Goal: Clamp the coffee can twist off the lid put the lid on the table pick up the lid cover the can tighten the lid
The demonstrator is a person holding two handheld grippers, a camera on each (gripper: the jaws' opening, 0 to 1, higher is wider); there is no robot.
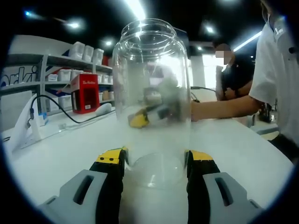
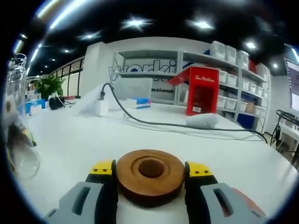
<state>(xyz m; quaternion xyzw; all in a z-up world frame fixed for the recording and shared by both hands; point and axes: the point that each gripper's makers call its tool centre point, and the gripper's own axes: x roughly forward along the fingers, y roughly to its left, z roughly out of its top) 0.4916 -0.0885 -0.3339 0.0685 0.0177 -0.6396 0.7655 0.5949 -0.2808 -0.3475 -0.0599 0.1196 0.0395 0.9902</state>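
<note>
Left gripper (image 1: pixel 155 161) clamped on open can (image 1: pixel 153 100) (clear glass), frame centre; right gripper (image 2: pixel 151 175) clamped on lid (image 2: pixel 150 176), bottom centre, above table (image 2: pixel 84 140).

The right gripper (image 2: pixel 150 173) stands low over the white table (image 2: pixel 65 140), its two yellow-tipped jaws closed on the round wooden lid (image 2: pixel 150 175) — one jaw at each side of the brown disc, which has a sunken ring on its upper face. Whether the lid rests on the table or is held just above it cannot be told. At the far left edge stands the clear glass can (image 2: pixel 16 116), upright and open at the top. A black cable (image 2: pixel 187 125) runs across the table from a white adapter (image 2: pixel 101 106). Behind it — a red box (image 2: pixel 202 95) and shelves with white bins (image 2: pixel 229 53).
</note>
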